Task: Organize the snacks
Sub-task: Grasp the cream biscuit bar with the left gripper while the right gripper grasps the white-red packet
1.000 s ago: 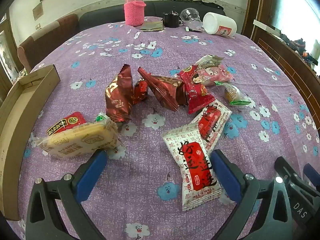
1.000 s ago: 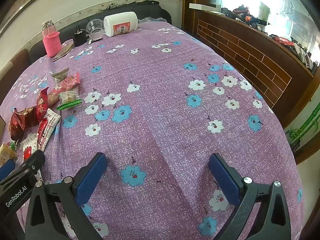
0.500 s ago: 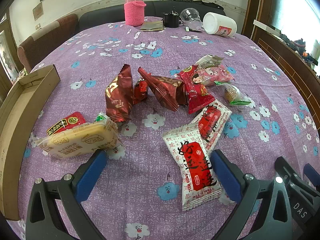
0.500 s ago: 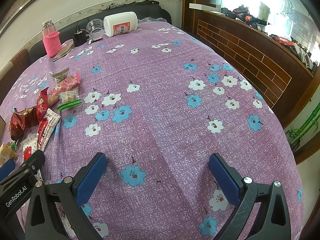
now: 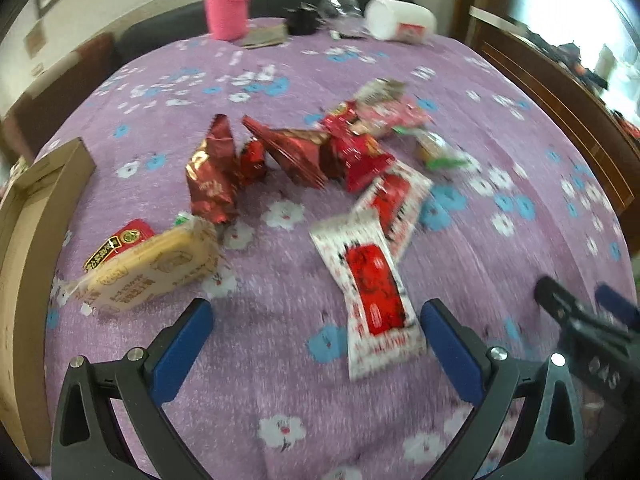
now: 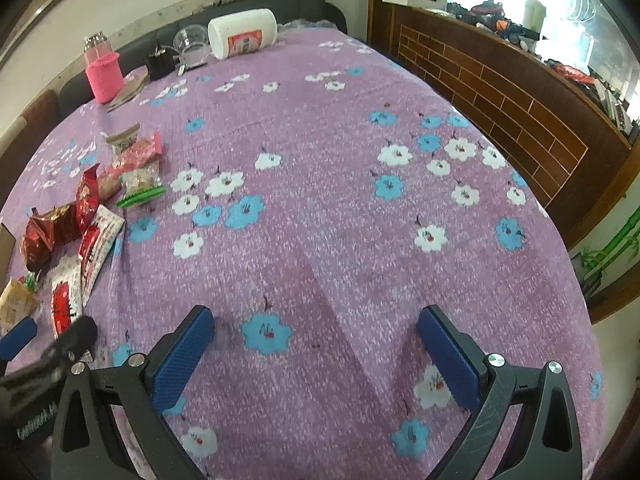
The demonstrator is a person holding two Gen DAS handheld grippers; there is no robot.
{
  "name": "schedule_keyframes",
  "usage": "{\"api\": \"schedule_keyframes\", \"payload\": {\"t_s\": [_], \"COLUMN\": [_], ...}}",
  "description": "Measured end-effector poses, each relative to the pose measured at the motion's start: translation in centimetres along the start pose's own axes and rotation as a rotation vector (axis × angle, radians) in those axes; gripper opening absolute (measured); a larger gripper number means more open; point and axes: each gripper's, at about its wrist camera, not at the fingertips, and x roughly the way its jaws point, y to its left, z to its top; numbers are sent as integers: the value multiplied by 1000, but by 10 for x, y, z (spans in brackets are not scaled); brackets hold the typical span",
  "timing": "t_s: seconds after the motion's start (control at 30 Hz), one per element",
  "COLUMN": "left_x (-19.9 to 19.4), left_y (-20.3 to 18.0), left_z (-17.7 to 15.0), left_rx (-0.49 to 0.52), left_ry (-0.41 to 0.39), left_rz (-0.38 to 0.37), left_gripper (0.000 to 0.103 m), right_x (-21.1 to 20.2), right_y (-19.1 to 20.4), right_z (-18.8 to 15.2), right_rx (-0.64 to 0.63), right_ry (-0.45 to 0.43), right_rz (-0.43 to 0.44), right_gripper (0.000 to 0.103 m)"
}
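Our left tongs [image 5: 316, 320] gape wide and grip nothing, hovering over the purple flowered tabletop [image 5: 280, 392]. A white-and-red snack packet [image 5: 370, 292] lies just beside the right blue pad, a yellow cracker pack [image 5: 152, 270] near the left pad, dark red foil pouches [image 5: 212, 176] farther off, and a cardboard box [image 5: 28, 240] at the left edge. Our right tongs [image 6: 314, 330] also stand wide, empty, above bare cloth, well apart from the snacks.
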Motion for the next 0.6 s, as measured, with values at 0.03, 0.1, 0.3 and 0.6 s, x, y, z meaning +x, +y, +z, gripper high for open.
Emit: {"api": "schedule_keyframes", "payload": {"t_s": [0.03,0.1,0.3,0.6], "left_x": [-3,-12,-93,-258], "left_y": [0,4,37,156], "left_z": [-3,-11,-39,-10], "left_rx": [19,11,2,-25], "left_ry": [9,9,-171,-445], "left_rz": [-20,-80,-199,-105], "left_gripper": [103,102,102,103], "right_x": [-1,-3,-36,-192], "right_y": [0,0,-6,3], "right_z": [0,-1,-11,12], "right_rx": [-2,-1,23,-44], "right_ry": [2,1,-59,-480], "right_rz": [3,2,-37,-61], "right_gripper": [102,102,101,101]}}
